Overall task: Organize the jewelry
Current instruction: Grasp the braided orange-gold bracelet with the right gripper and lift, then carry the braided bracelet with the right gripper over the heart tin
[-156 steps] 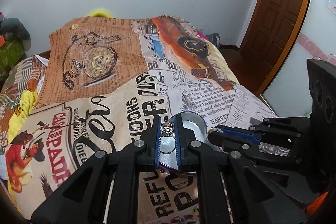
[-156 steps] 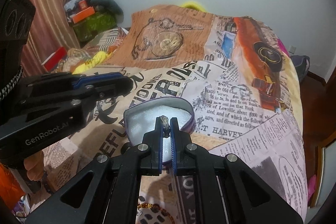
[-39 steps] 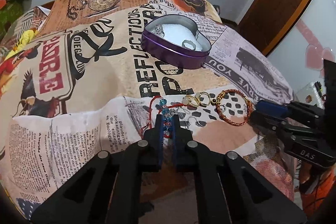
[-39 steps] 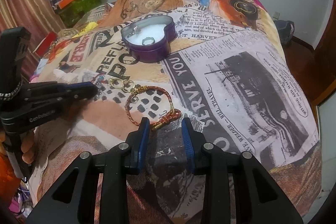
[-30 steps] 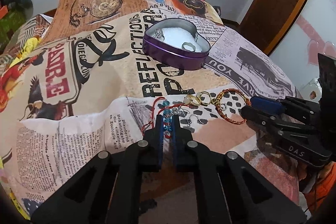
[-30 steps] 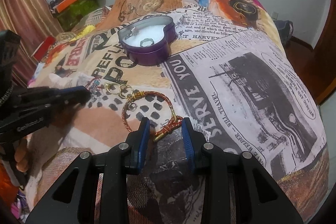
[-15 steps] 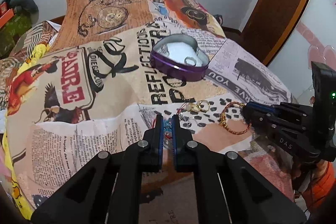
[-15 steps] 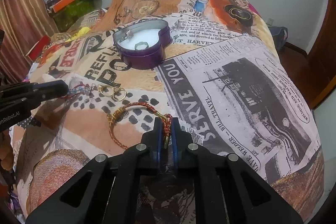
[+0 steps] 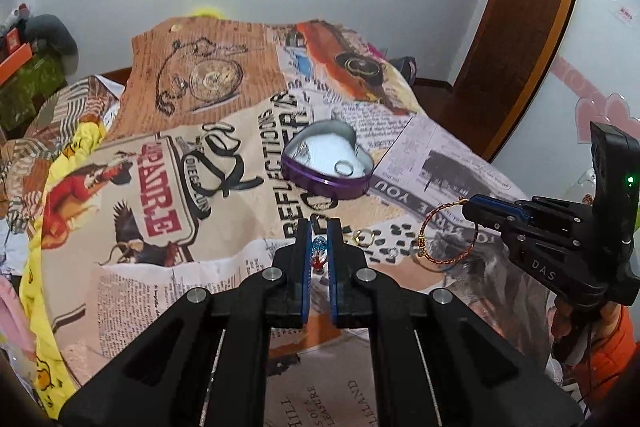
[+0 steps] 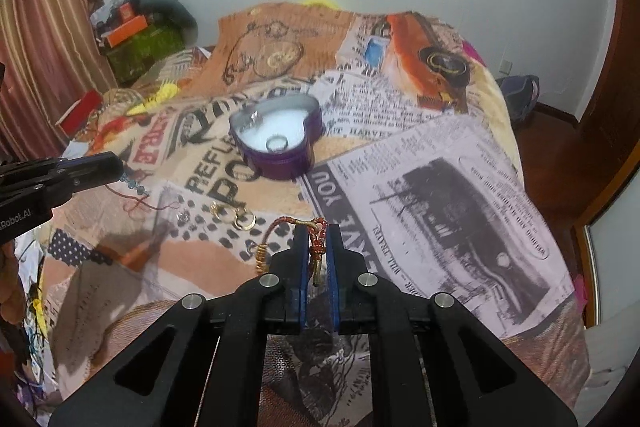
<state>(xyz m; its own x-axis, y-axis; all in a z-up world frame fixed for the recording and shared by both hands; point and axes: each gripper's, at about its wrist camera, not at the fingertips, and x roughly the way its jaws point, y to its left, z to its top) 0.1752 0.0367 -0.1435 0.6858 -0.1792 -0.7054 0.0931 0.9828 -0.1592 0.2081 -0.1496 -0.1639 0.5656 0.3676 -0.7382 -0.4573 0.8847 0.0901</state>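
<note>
Hanging clamped in the right hand-held gripper (image 10: 318,247), the bracelet (image 10: 276,239) clears the bedspread (image 10: 440,187).

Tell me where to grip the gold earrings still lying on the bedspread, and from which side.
Take one hoop of the gold earrings across its wire rim, coming from above. They lie flat on the soft bedspread, so a steep pinch should catch the rim. Both grippers are full now.

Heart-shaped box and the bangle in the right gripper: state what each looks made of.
Heart-shaped box: probably tin, with glossy purple walls and a shiny silvery rim. Bangle: apparently red and gold thread wound on a thin hoop that keeps its round shape while hanging from the right gripper.
</note>
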